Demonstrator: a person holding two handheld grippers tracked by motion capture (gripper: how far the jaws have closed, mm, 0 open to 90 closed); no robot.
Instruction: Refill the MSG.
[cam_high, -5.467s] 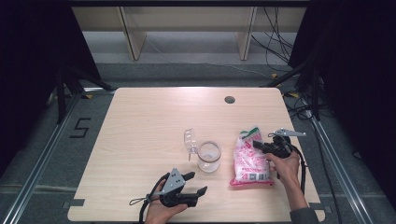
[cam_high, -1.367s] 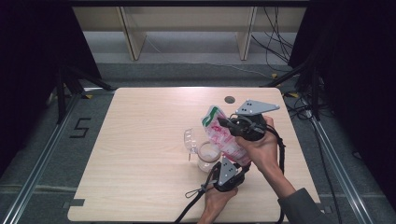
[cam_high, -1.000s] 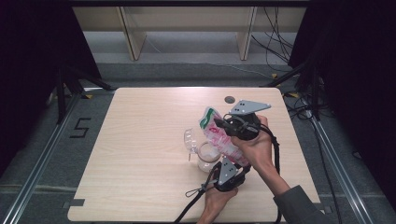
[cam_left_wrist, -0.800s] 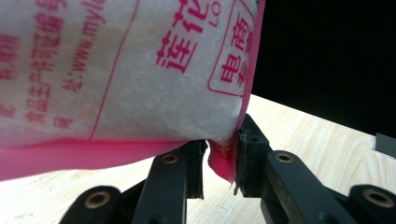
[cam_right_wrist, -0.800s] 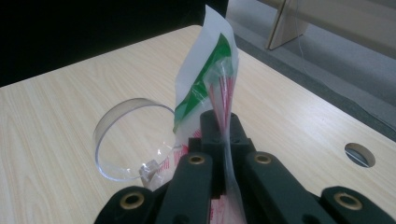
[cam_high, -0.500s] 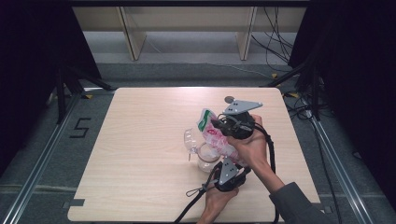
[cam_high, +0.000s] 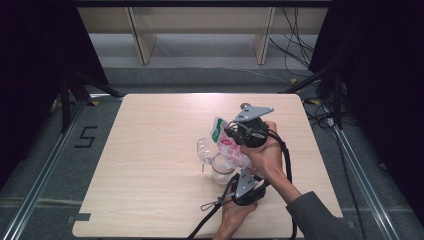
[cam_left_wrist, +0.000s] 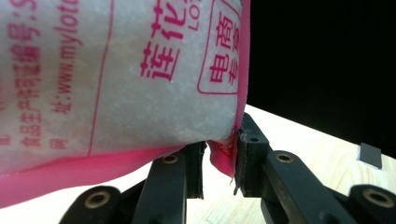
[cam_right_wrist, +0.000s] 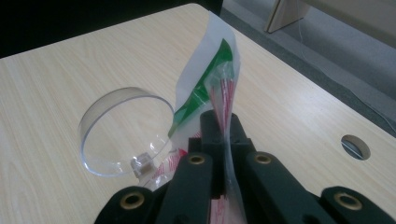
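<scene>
A pink and white bag (cam_high: 227, 147) with a green top hangs tilted over a clear jar (cam_high: 220, 172) in the high view. The jar's round hinged lid (cam_high: 204, 149) stands open to the left. My right gripper (cam_high: 231, 134) is shut on the bag just under its green top (cam_right_wrist: 205, 79), and the film is pinched flat between the jaws (cam_right_wrist: 223, 123). My left gripper (cam_high: 243, 172) comes up from below. Its jaws (cam_left_wrist: 220, 163) hold the bag's pink bottom corner (cam_left_wrist: 116, 70). The clear lid (cam_right_wrist: 121, 126) lies just beyond the right jaws.
The light wooden table (cam_high: 150, 150) is bare to the left and far side of the jar. A round cable hole (cam_right_wrist: 355, 145) sits near the far right edge. Cables trail from both grippers toward the front edge. Dark floor surrounds the table.
The bag, earlier flat on the table at right, is now lifted. The right gripper has carried it left and tipped it over the jar. The left gripper stays at its bottom corner.
</scene>
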